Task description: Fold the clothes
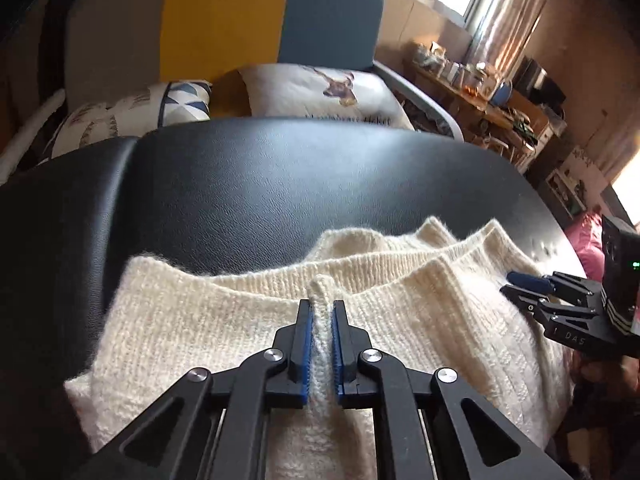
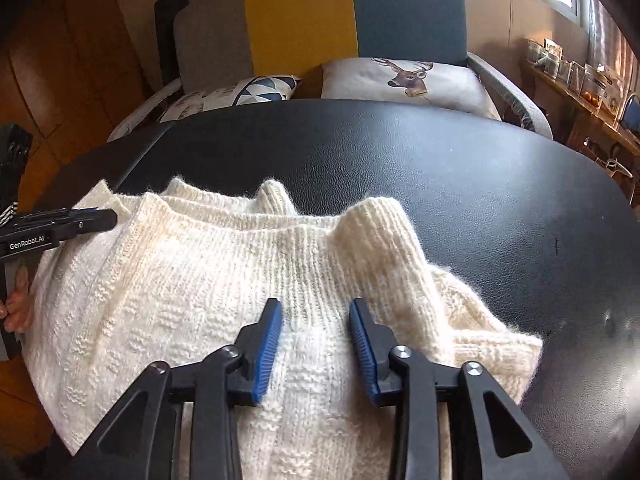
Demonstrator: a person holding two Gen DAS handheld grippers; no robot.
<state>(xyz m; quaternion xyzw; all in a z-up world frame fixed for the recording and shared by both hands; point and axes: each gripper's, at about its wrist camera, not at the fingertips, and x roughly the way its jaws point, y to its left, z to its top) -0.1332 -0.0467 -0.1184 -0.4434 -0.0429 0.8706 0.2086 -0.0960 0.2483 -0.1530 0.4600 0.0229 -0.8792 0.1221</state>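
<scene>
Left wrist view: my left gripper (image 1: 321, 312) is closed down on a raised ridge of the cream knit sweater (image 1: 224, 332), blue pads (image 1: 306, 352) squeezing the pinched fold from both sides. Sweater lies crumpled on the black leather-look table (image 1: 280, 184), near its front edge, bunched in layers with ribbed edges toward the table's middle. My right gripper (image 1: 520, 280) shows at the sweater's right side, seen edge-on, tips touching the knit; from here I cannot tell how far it is spread. Beyond the table: a sofa (image 1: 280, 12) with yellow and teal back panels, a deer-print cushion (image 1: 320, 88) and a triangle-pattern cushion (image 1: 160, 108) on its seat.

Right wrist view: right gripper (image 2: 316, 308) is spread wide, jaws well apart, nothing between them, both blue pads (image 2: 268, 344) resting down against the sweater (image 2: 180, 280) body. Sweater covers the table's (image 2: 480, 200) near-left part, a ribbed cuff or corner poking up just ahead of the right finger. Left gripper (image 2: 100, 218) comes in at the sweater's left edge, side-on, tips on the knit. A hand (image 2: 18, 304) shows below it.
</scene>
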